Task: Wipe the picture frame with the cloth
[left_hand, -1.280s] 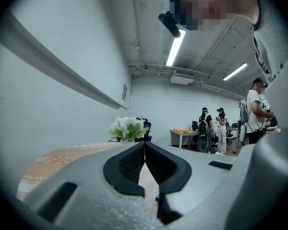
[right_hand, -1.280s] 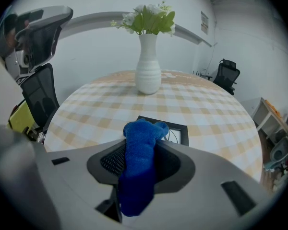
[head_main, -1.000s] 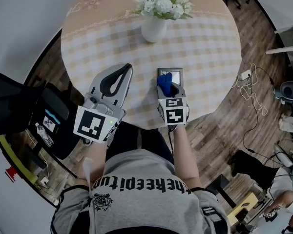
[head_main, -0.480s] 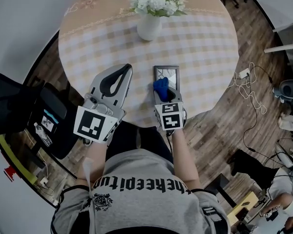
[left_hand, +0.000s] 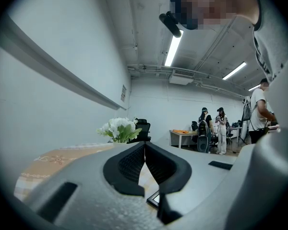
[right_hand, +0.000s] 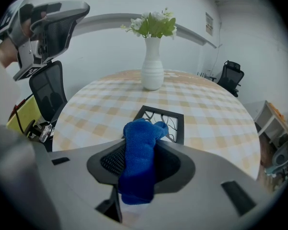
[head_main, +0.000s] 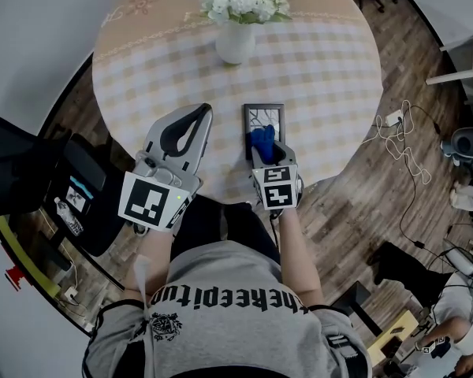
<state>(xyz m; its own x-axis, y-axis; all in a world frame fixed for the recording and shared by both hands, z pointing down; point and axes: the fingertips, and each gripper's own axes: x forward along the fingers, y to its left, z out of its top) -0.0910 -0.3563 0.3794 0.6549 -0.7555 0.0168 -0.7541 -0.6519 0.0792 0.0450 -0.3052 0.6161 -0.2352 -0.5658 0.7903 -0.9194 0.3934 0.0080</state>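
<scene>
Round checked table point(head_main: 323, 77) bearing white flower vase point(head_main: 235, 44) and flat-lying dark picture frame point(head_main: 264, 114)

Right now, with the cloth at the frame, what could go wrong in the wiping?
1. The frame lies flat on the table; the left gripper, shut and empty, is beside it, not holding it, so a stroke may slide it.
2. The vase stands beyond the frame; a long forward stroke by the right gripper, shut on the cloth, could tip it.
</scene>
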